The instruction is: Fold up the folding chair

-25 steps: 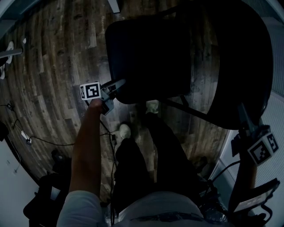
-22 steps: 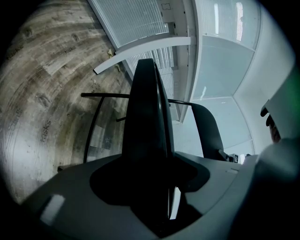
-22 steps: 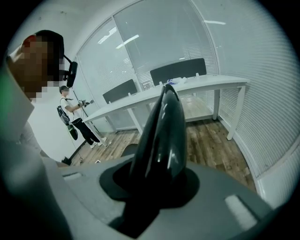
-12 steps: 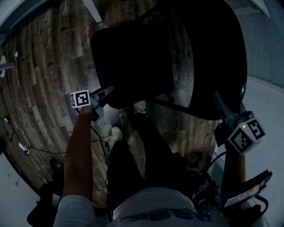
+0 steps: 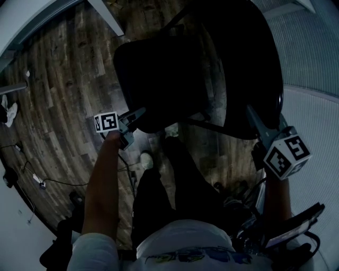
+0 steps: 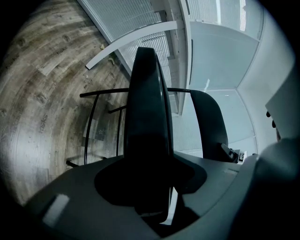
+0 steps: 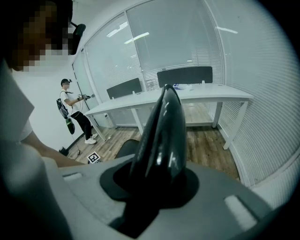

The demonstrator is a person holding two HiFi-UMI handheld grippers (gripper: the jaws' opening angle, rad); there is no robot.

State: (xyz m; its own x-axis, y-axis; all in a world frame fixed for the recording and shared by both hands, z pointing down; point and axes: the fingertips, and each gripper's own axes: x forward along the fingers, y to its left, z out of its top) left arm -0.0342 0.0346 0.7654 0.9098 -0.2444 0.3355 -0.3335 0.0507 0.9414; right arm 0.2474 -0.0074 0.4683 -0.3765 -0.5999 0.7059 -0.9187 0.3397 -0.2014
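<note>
The black folding chair stands in front of me in the head view, its seat (image 5: pixel 159 74) on the left and its backrest (image 5: pixel 249 63) on the right. My left gripper (image 5: pixel 139 114) grips the seat's front edge. In the left gripper view that seat (image 6: pixel 146 117) runs edge-on between the jaws, which have just been closing on it, and the backrest (image 6: pixel 208 122) rises behind. My right gripper (image 5: pixel 253 117) is shut on the backrest's rim, and the glossy backrest (image 7: pixel 161 131) fills its jaw gap in the right gripper view.
My legs and shoes (image 5: pixel 149 159) are just below the seat on a wood floor (image 5: pixel 58 90). Cables (image 5: pixel 37 180) trail at the left. A white table leg (image 5: pixel 106 16) crosses the top. Behind are a long white table (image 7: pixel 187 93), glass walls and another person (image 7: pixel 75 112).
In the head view the right gripper has swung up and left with the backrest, and the whole chair has shifted left. The left gripper stays at the seat's front edge.
</note>
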